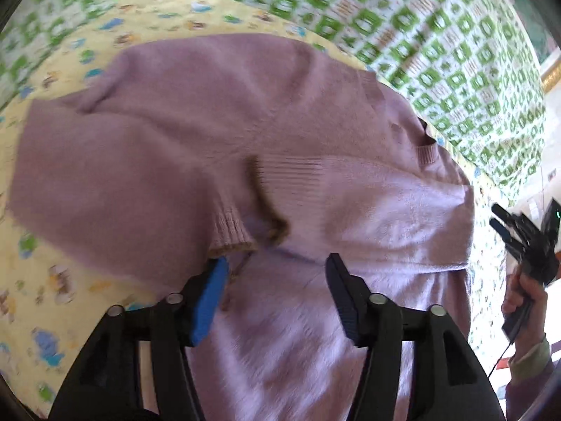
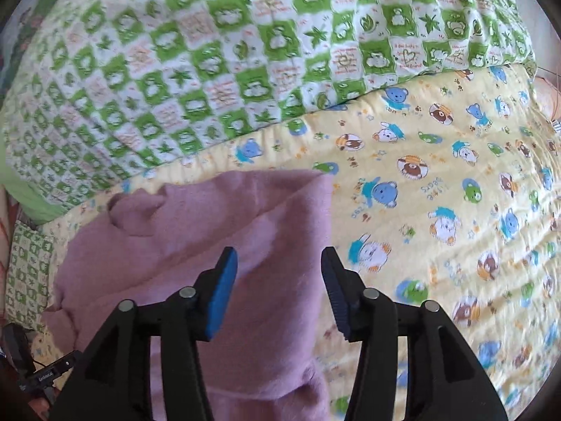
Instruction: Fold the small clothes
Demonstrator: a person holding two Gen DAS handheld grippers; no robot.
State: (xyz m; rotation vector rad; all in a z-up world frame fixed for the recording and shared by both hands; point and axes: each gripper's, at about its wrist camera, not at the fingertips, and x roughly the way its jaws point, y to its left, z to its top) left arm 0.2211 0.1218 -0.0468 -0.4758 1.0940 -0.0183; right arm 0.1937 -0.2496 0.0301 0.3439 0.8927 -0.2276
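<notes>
A: Item?
B: Pink sweater (image 1: 245, 147), sleeves folded in, flat on the bed's yellow bear sheet (image 2: 438, 193), beside the green checked quilt (image 2: 210, 52).
A: Claws?
B: Left claw (image 1: 277, 270) and right claw (image 2: 278, 263): both wide, empty, above the sweater.

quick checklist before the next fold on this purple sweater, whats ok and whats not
1. Left gripper open, nothing held: ok.
2. Right gripper open, nothing held: ok.
3. Sweater lying on the yellow bear sheet: ok.
4. Sleeves folded in, cuffs lying over the body: ok.
5. Sweater flat and smooth: not ok, a fold stands up along its right edge in the right wrist view.
6. Bottom hem lined up: cannot tell, hidden behind the left gripper.
</notes>
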